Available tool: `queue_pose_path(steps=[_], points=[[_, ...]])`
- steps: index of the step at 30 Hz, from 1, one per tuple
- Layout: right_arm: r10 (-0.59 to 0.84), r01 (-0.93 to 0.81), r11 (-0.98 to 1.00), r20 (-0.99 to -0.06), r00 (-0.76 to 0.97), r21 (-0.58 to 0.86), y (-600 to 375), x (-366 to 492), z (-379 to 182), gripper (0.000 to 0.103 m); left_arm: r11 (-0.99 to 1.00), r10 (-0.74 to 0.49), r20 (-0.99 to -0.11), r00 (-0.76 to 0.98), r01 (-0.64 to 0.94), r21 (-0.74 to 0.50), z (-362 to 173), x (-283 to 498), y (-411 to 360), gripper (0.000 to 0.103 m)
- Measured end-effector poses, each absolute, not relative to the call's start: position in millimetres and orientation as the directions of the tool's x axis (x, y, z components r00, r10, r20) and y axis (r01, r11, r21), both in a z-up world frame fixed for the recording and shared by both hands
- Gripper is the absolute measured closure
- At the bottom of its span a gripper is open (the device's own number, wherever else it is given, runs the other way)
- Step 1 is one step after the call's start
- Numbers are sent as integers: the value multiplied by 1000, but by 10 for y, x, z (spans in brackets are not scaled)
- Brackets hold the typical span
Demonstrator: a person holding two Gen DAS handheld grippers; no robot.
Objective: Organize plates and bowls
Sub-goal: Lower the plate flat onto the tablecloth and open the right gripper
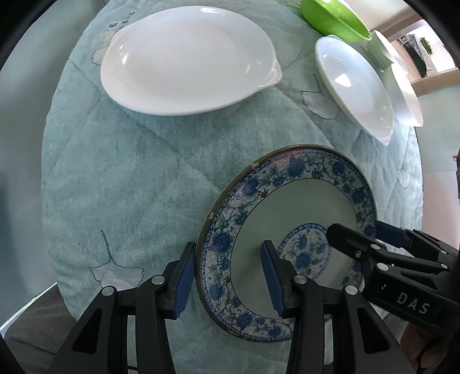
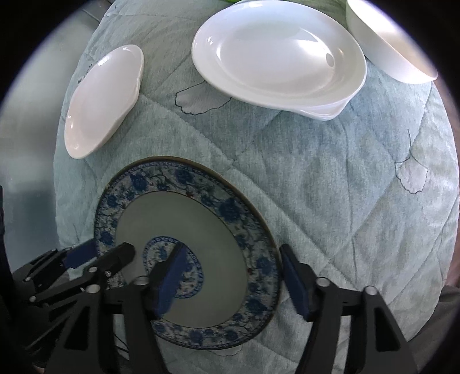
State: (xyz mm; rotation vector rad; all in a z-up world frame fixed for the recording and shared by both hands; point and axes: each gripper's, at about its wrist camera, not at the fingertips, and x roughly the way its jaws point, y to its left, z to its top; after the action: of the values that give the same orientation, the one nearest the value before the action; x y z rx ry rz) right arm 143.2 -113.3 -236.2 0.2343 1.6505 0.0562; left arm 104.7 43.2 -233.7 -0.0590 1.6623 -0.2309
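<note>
1. My left tongs [image 1: 227, 280] stand at a middling width and point almost straight down. They straddle the 9 o'clock rim of the blue-patterned plate [image 1: 299, 213], one pad just outside the edge and one over the pale well. As far as I can see, neither pad presses on it.
2. My right tongs [image 2: 231, 280] are spread wider over the opposite 3 o'clock rim. One pad is above the centre medallion and the other is just outside the edge. The rim lies between them, ungripped.
3. The plate lies near the edge of the quilted cloth [image 1: 129, 172] that covers the tabletop, directly under both tools.
4. I judge the plate to be glazed ceramic: stiff, fairly heavy, slick under the pads and breakable. The rim already looks chipped at about 10 o'clock. I would pinch the flat patterned band, well in from the lip, on both sides at once and keep it level.
5. Farther out in the left view, a white oval dish [image 1: 187, 60] sits at 11 o'clock. White plates [image 1: 353, 83] lie at 1 o'clock, with a green bowl [image 1: 333, 17] beyond them, all well apart from my plate.
</note>
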Motion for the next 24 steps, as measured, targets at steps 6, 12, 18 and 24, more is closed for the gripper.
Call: queue_pose_path(steps=[6,12,18,24], points=[[125,85,988,-992,14,125,-1325,1382,-1913,20,982,-117,-987,110,158,-99,-1655,1007,435,42],[95,85,990,-983,156,109,-1637,1216,-1335,19,986,-102,-933,346,156,-50,-730,852,442,14],[119,98,984,-954,274,151,-1802,1008,-903,71,967,-237,-910,341,174,-186,-331,754,512,95],[185,79,971,-917,354,227,-1851,929,-573,3,964,-223,-896,383,223,-145,-94,714,309,52]])
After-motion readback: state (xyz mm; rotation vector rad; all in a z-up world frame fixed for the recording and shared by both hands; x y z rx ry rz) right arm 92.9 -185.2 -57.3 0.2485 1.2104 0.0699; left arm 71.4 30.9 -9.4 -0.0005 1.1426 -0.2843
